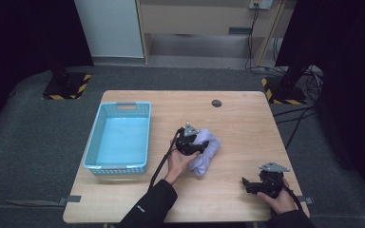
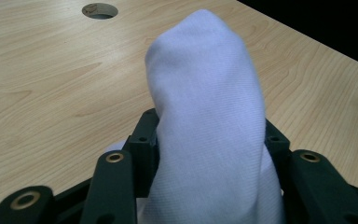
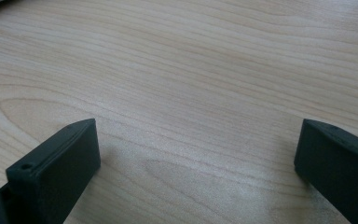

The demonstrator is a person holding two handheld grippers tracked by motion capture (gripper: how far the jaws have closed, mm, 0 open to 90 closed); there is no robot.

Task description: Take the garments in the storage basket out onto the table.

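Observation:
A white cloth [image 1: 209,152] lies bunched on the wooden table [image 1: 247,128], right of centre. My left gripper [image 1: 200,145] is at its left side, held by a hand in a dark sleeve. In the left gripper view the cloth [image 2: 205,107] rises as a thick fold between the two black jaws, which press on it from both sides; the gripper [image 2: 209,133] is shut on it. My right gripper [image 1: 245,182] rests near the front right corner, jaws pointing left. In the right gripper view it [image 3: 196,149] stands open over bare wood.
A light blue plastic basket [image 1: 91,137] stands at the table's left, with nothing in it. A round cable hole [image 1: 216,103] sits near the far edge, seen also as a hole [image 2: 100,10] in the left gripper view. Grey carpet surrounds the table.

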